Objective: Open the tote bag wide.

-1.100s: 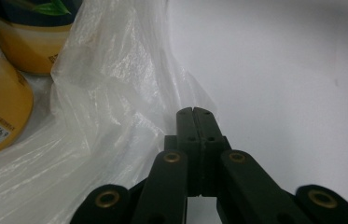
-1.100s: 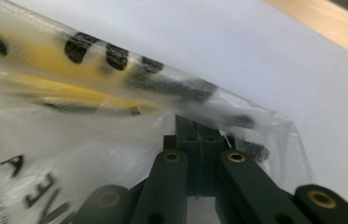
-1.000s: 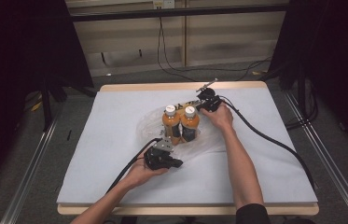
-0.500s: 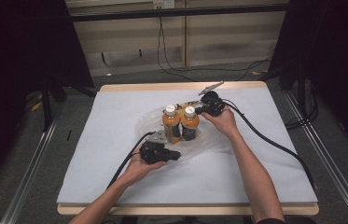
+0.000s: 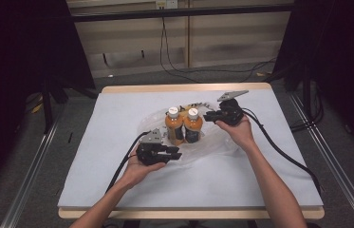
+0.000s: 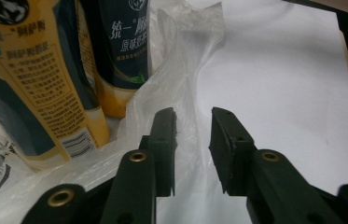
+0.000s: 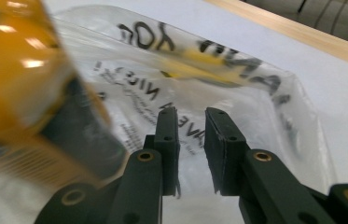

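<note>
2 bottles (image 5: 184, 124) in plastic bag (image 5: 222, 142) btwn both tools.

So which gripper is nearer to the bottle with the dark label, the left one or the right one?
Right. The right gripper sits just beside the dark-label bottle, at cap height on its right. The left gripper is lower down, in front of both bottles, over the plastic bag.

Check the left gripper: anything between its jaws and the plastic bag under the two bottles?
Nothing visible. In the left gripper view the left gripper has its jaws apart with a fold of the plastic bag right at the tips. The two bottles stand off to one side, not in the path.
</note>
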`<action>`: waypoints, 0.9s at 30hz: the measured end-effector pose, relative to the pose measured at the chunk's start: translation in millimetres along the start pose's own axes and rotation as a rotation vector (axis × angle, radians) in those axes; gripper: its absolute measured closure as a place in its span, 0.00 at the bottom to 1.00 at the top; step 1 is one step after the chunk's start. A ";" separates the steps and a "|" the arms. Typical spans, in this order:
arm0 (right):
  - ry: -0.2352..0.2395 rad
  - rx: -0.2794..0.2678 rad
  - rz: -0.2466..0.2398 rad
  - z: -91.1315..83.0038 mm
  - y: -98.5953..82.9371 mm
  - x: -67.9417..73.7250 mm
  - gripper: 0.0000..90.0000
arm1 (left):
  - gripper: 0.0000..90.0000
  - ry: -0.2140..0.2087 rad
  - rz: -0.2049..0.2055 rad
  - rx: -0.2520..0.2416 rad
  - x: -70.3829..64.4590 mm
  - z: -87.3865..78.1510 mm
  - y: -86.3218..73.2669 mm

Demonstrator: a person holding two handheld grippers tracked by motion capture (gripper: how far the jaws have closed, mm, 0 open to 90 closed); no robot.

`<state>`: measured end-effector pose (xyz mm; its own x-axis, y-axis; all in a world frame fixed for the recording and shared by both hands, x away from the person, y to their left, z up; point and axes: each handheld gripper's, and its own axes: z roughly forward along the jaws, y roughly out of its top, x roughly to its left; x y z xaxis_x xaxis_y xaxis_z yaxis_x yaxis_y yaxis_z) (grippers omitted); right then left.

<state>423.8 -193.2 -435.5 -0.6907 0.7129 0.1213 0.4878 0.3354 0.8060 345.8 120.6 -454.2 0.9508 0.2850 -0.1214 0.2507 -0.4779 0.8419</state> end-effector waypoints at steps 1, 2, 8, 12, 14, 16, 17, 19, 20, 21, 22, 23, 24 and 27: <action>0.009 -0.012 -0.002 -5.2 -2.6 2.4 0.75 | 0.74 0.000 -0.004 -0.006 -0.1 -1.2 -0.2; 0.004 -0.031 0.001 -14.7 -6.6 7.6 0.65 | 0.66 0.009 -0.003 -0.005 -0.2 -2.7 -0.1; -0.020 -0.077 0.013 -34.1 -9.1 13.6 0.40 | 0.47 0.049 -0.031 -0.043 -0.3 -14.4 -0.7; -0.014 -0.098 0.010 -50.3 -14.1 21.5 0.25 | 0.31 0.104 -0.032 -0.067 1.8 -23.9 -3.3; -0.020 -0.102 0.008 -58.1 -17.6 24.6 0.19 | 0.25 0.138 -0.034 -0.055 2.5 -26.6 -4.0; -0.015 -0.105 0.007 -66.3 -21.2 27.5 0.16 | 0.19 0.142 -0.038 -0.065 0.3 -30.9 -3.7; -0.020 -0.106 0.002 -70.5 -23.0 29.1 0.14 | 0.18 0.150 -0.028 -0.069 -1.0 -33.3 -3.3; -0.023 -0.112 -0.001 -79.4 -27.0 31.8 0.12 | 0.15 0.158 -0.033 -0.076 -1.8 -37.5 -3.5; -0.023 -0.118 0.004 -82.7 -28.7 32.8 0.11 | 0.14 0.166 -0.035 -0.073 -1.5 -40.4 -4.1; -0.025 -0.132 0.011 -91.2 -33.7 35.2 0.10 | 0.12 0.181 -0.041 -0.072 -1.1 -43.2 -4.9; -0.025 -0.132 0.011 -91.2 -33.7 35.2 0.10 | 0.12 0.184 -0.046 -0.072 0.2 -46.3 -6.4; -0.030 -0.133 0.007 -95.2 -36.1 36.7 0.10 | 0.12 0.190 -0.056 -0.079 2.1 -49.8 -8.8; -0.059 -0.134 0.006 -100.0 -38.7 40.5 0.10 | 0.12 0.191 -0.062 -0.075 3.3 -52.6 -11.0; -0.071 -0.163 -0.013 -111.7 -46.5 49.3 0.15 | 0.12 0.226 -0.079 -0.062 3.8 -59.4 -18.3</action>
<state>307.4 -242.4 -402.3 -0.6538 0.7531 0.0737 0.3820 0.2444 0.8912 334.0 179.8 -438.8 0.8620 0.5016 -0.0727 0.3038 -0.3967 0.8662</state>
